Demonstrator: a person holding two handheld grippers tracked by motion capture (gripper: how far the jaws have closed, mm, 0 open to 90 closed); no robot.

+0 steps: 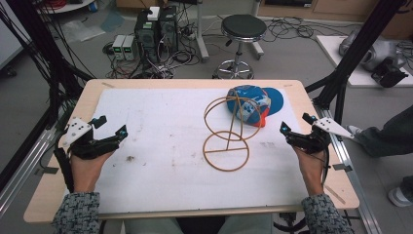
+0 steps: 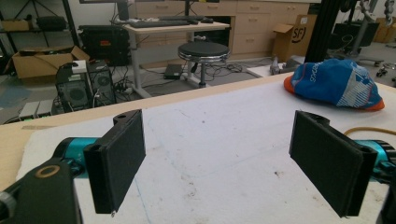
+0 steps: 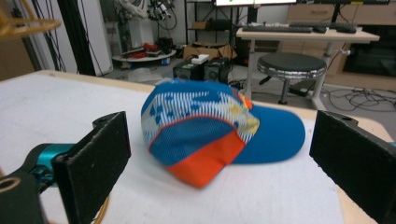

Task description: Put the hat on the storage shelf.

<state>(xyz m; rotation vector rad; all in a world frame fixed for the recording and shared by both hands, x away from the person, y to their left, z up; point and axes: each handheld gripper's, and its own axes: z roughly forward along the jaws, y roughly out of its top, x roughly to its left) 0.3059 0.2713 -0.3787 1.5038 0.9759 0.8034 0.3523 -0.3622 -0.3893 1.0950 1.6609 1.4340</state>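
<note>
A blue, white and orange cap (image 1: 258, 103) lies at the table's far right, just behind a wooden wire hat stand (image 1: 228, 131) with a ring base and a round top. My right gripper (image 1: 294, 125) is open at the right edge, a short way from the cap (image 3: 210, 130), which lies beyond its jaws. My left gripper (image 1: 111, 126) is open at the table's left side with nothing between its jaws; the cap (image 2: 336, 84) lies far off to its right.
A white foam sheet (image 1: 160, 126) covers most of the wooden table (image 1: 48, 195). Behind the table stand a black stool (image 1: 242, 29) and computer towers with cables (image 1: 156, 34). Black frame posts rise at both sides.
</note>
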